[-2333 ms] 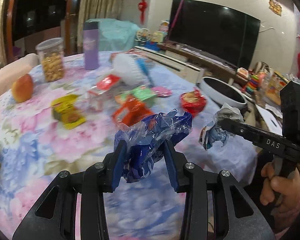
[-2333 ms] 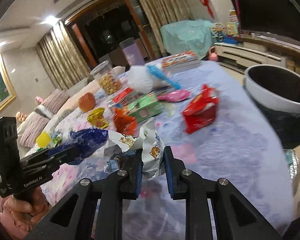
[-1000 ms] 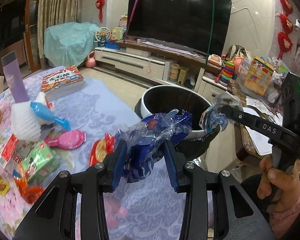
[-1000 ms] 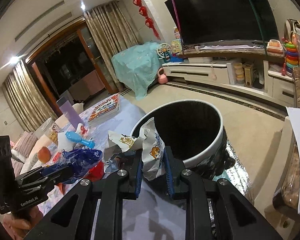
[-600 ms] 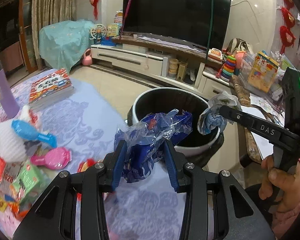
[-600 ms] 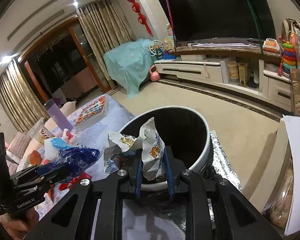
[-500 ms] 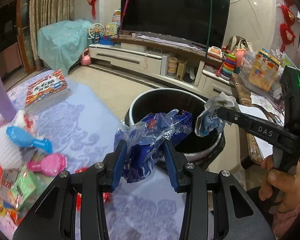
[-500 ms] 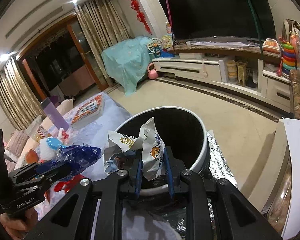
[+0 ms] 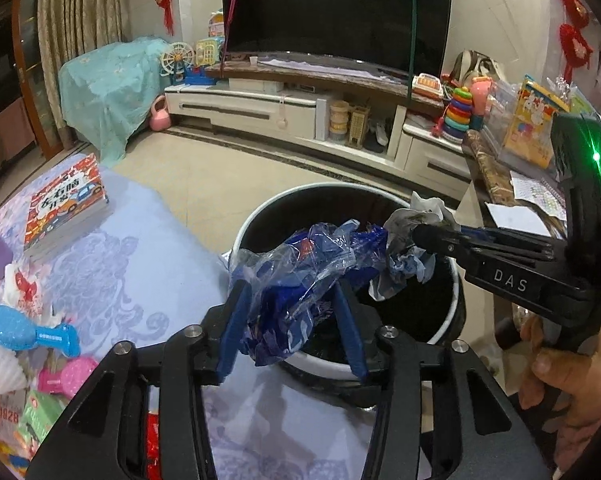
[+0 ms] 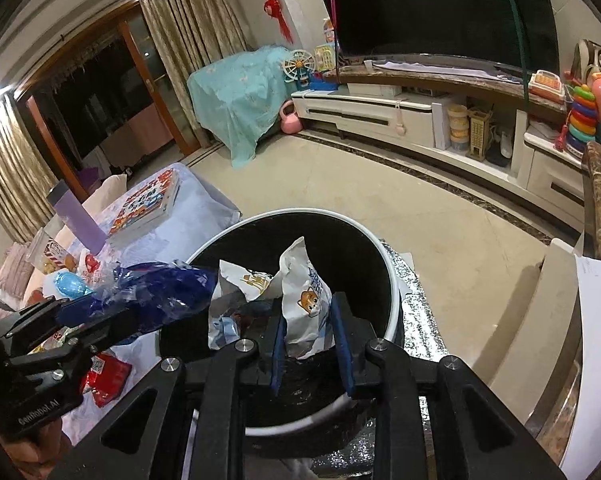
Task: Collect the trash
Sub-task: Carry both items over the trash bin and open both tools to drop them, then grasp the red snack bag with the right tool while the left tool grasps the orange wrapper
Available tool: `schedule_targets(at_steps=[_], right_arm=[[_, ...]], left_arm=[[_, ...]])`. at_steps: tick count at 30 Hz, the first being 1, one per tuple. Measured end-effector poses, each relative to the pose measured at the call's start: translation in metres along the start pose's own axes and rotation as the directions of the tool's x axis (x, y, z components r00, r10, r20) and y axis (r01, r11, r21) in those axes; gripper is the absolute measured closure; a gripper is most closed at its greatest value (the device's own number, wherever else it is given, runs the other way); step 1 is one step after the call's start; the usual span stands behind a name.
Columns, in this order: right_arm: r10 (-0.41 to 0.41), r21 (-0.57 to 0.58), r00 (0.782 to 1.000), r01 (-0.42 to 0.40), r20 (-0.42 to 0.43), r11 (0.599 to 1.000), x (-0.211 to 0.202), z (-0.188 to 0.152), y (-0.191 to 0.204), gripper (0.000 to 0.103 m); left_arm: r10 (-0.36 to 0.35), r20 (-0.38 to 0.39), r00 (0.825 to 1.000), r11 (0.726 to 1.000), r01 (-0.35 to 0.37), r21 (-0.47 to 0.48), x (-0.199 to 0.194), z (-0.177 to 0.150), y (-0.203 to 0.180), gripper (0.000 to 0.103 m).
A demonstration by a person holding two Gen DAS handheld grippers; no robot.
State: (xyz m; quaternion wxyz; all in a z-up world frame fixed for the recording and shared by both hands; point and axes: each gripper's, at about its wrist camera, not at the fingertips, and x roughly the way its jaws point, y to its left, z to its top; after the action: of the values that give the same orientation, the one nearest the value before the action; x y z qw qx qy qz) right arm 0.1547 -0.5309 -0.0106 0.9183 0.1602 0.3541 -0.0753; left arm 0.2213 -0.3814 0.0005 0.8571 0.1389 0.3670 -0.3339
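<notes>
My left gripper (image 9: pixel 290 328) is shut on a crumpled blue plastic wrapper (image 9: pixel 300 276) and holds it over the near rim of a round black bin with a white rim (image 9: pixel 454 292). My right gripper (image 10: pixel 308 344) is shut on a white snack bag with a cartoon animal (image 10: pixel 304 304) and holds it above the bin's open mouth (image 10: pixel 394 292). The two wrappers almost touch over the bin. In the left wrist view the right gripper (image 9: pixel 418 234) comes in from the right with the white bag (image 9: pixel 404 256). The blue wrapper also shows in the right wrist view (image 10: pixel 160 292).
The table with a floral cloth (image 9: pixel 140 248) lies left of the bin, with a book (image 9: pixel 66 200), a blue toy (image 9: pixel 28 330), a pink item (image 9: pixel 64 372) and red packets (image 10: pixel 106 376) on it. A TV stand (image 10: pixel 400 116) runs along the far wall.
Both grippers have swung from over the table to the bin and come closer above its mouth. Both keep hold of their wrappers.
</notes>
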Motion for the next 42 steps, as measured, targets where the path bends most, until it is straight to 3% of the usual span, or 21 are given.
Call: schedule_targets(at_steps=[4, 6, 10, 18, 32, 42], right_arm=[[-0.005, -0.004, 1.0, 0.005, -0.024, 1.0, 0.005, 0.0, -0.001, 0.068], [-0.003, 0.002, 1.0, 0.003, -0.025, 1.0, 0.003, 0.0, -0.003, 0.05], [-0.003, 0.009, 1.0, 0.003, -0.016, 1.0, -0.004, -0.003, -0.001, 0.044], [0.043, 0.053, 0.999, -0.045, 0.033, 0.998, -0.026, -0.014, 0.006, 0.015], [0.132, 0.053, 0.988, -0.136, 0.076, 0.989, -0.05, -0.052, 0.053, 0.009], [0.194, 0.01, 0.98, -0.194, 0.033, 0.981, -0.041, -0.08, 0.095, 0.008]], left_arm=[[0.002, -0.01, 1.0, 1.0, -0.002, -0.012, 0.002, -0.002, 0.003, 0.045], [0.005, -0.009, 1.0, 1.0, -0.006, -0.023, 0.0, -0.004, 0.005, 0.04], [0.015, 0.001, 1.0, 0.999, -0.015, -0.052, -0.008, -0.012, 0.012, 0.038], [0.044, 0.048, 0.998, 0.989, -0.036, -0.145, -0.044, -0.051, 0.032, 0.03], [0.132, 0.077, 0.988, 0.957, -0.107, -0.271, -0.097, -0.116, 0.071, 0.029], [0.186, 0.072, 0.98, 0.922, -0.148, -0.357, -0.128, -0.16, 0.103, 0.029]])
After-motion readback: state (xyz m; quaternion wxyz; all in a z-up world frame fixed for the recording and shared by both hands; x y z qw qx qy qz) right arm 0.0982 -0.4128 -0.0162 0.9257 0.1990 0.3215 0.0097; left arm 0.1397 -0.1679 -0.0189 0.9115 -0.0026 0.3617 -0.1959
